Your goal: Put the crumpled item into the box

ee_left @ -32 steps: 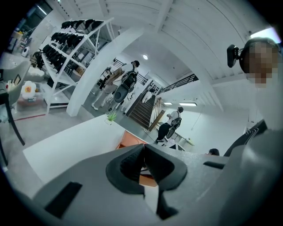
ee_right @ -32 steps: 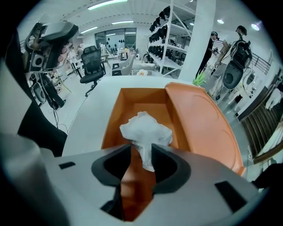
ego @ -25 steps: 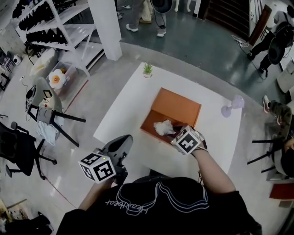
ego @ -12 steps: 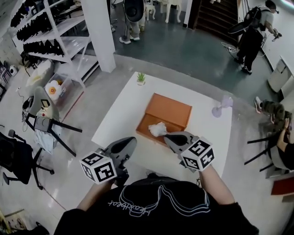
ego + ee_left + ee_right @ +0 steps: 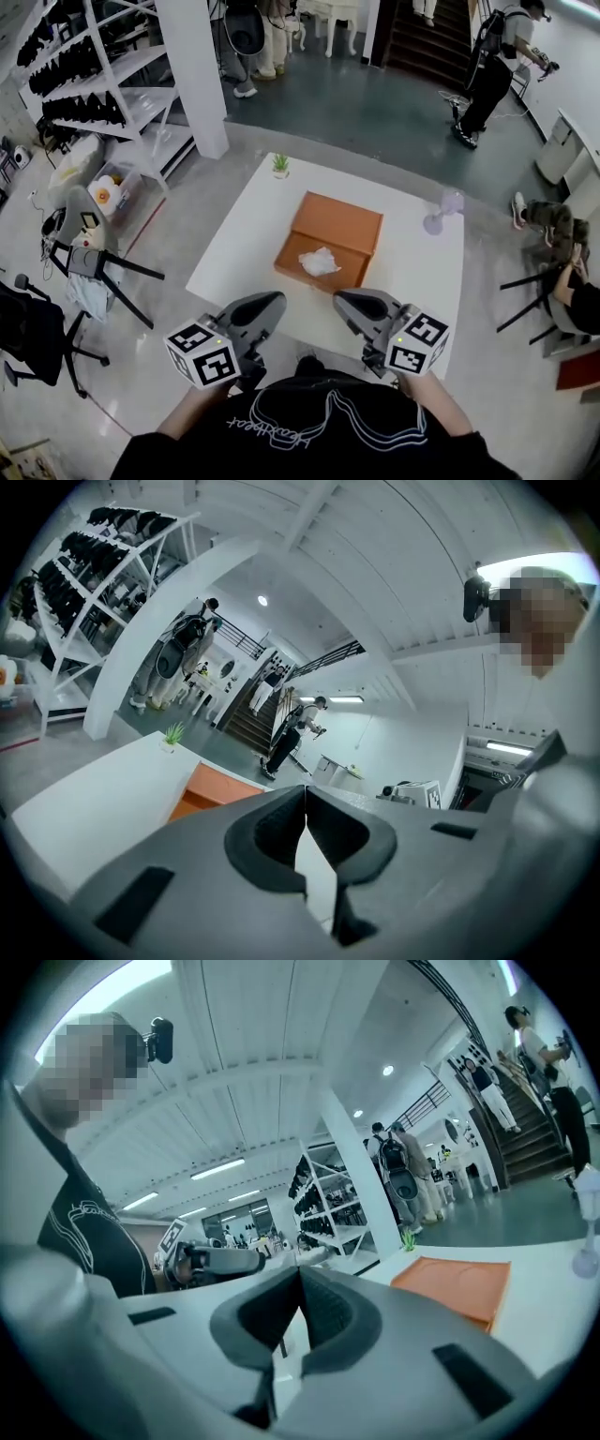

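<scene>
On the white table (image 5: 239, 234), the crumpled item (image 5: 320, 262) is found lying inside the open orange box (image 5: 339, 223), while the left gripper (image 5: 272, 303) and right gripper (image 5: 345, 302) are held clear at the near edge, jaws pressed together on nothing, the placement seemingly done.

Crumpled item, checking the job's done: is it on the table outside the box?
No, the crumpled item lies inside the orange box.

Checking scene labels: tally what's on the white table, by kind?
Orange box: 1
Crumpled white item, inside the box: 1
Small potted plant: 1
Pale purple stemmed object: 1
Total: 4
</scene>
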Demonstrator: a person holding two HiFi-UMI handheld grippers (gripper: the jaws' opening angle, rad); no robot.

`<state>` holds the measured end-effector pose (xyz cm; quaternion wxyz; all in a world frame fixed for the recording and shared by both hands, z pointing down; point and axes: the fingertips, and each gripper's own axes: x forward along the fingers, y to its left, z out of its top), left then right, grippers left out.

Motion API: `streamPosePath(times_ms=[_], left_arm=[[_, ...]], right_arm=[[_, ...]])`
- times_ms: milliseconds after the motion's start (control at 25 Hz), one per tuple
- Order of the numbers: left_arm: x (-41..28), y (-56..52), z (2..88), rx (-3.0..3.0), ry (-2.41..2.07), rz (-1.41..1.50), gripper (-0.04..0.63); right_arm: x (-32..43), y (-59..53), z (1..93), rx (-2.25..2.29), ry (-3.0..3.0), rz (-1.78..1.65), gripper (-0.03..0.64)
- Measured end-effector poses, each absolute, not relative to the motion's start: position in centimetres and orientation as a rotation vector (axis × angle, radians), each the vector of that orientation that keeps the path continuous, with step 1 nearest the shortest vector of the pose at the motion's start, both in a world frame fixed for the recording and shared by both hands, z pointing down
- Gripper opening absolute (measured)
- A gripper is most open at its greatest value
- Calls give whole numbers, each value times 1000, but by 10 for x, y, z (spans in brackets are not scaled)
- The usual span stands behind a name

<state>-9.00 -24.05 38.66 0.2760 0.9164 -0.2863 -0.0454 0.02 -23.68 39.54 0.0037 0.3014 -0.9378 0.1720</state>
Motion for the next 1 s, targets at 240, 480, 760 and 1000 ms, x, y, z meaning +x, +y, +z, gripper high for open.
streamPosePath(times_ms=[240, 480, 760, 1000], left_arm=[[-85, -222, 395, 2471, -725, -107, 6], [-78, -209, 398, 2463, -710, -99, 6], [-71, -203, 400, 2464, -703, -88, 6], [-66, -202, 402, 2459, -695, -68, 6]], right_arm=[[-9, -215, 398, 937, -2976, 532, 3], [-9, -201, 397, 932, -2985, 516, 3], [0, -196, 399, 975, -2949, 447, 3], [4, -197, 398, 983, -2940, 454, 3]])
